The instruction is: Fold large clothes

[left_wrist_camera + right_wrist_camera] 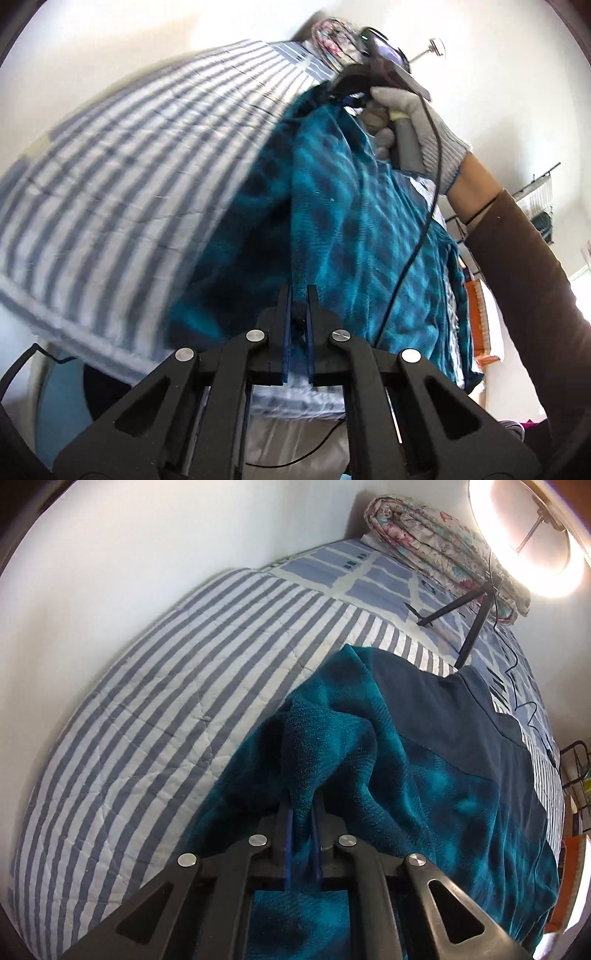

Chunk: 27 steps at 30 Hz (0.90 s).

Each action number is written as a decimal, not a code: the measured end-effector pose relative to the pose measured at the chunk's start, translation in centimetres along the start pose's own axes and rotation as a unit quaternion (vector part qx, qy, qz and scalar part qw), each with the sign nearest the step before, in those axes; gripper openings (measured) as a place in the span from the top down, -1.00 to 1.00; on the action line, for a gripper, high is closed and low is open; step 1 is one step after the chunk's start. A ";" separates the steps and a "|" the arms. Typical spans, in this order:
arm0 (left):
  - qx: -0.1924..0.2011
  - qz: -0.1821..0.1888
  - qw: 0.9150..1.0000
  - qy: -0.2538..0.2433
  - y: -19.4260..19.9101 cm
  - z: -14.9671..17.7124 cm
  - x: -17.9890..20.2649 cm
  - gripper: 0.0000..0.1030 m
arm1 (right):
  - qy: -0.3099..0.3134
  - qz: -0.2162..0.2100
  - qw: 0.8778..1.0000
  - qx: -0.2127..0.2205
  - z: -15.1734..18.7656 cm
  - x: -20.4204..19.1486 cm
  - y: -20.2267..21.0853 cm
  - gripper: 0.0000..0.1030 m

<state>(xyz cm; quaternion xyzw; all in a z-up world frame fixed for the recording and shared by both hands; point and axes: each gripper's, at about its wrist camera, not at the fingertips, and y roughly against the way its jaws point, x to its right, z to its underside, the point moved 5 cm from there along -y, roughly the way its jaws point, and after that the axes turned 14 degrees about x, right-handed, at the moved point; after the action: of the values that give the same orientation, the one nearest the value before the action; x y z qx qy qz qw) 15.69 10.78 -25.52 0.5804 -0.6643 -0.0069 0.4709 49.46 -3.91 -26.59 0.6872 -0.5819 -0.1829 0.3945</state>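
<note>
Teal plaid garment (424, 775) on striped bedspread (147, 709), left gripper (299, 295) and right gripper (301, 812) jaws clamped on its fabric, no legible writing.

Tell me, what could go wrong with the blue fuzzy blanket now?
The right gripper pinches only a small bunched ridge of the teal blanket, so it might slip out. The lamp tripod stands at the blanket's far edge; pulling could tip it. The black cable dangles across the blanket and might snag.

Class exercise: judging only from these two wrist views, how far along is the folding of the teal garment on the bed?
Done: the teal garment is on the striped bedspread. In hand: the left gripper and right gripper are each shut on a pinch of its cloth. Left: no finished fold shows; the fabric is still bunched.
</note>
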 end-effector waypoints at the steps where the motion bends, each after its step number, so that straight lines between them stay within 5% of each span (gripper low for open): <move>1: 0.000 0.000 1.000 0.006 0.2 -0.1 -0.4 0.93 | -0.001 -0.003 1.000 0.004 -0.2 -0.1 0.0 0.90; 7: -0.002 -0.025 0.999 0.034 0.5 0.0 -3.0 0.93 | -0.021 -0.020 1.000 0.006 -1.1 -2.2 -0.9 0.91; 12: -0.010 -0.064 0.998 -0.001 -0.3 0.6 -3.8 0.92 | -0.021 -0.036 0.999 -0.001 0.0 -3.8 -3.2 0.89; 16: -0.017 -0.070 0.997 -0.011 -0.6 1.1 -3.7 0.91 | -0.039 -0.061 0.997 0.019 0.6 -2.7 -1.9 0.50; 21: 0.018 -0.076 0.997 0.008 0.8 -0.3 -4.2 -0.12 | -0.061 -0.119 0.989 0.067 1.3 0.2 5.5 0.48; 27: -0.003 -0.061 0.996 0.068 -0.9 -0.9 -6.2 -0.19 | -0.046 -0.189 0.977 0.093 6.6 0.6 13.8 0.48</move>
<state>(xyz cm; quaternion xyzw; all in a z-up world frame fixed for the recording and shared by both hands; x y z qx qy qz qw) 16.22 15.80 -29.32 0.6178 -0.5942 0.0019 0.5150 35.82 -6.82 -20.16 0.8091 -0.4740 -0.2306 0.2600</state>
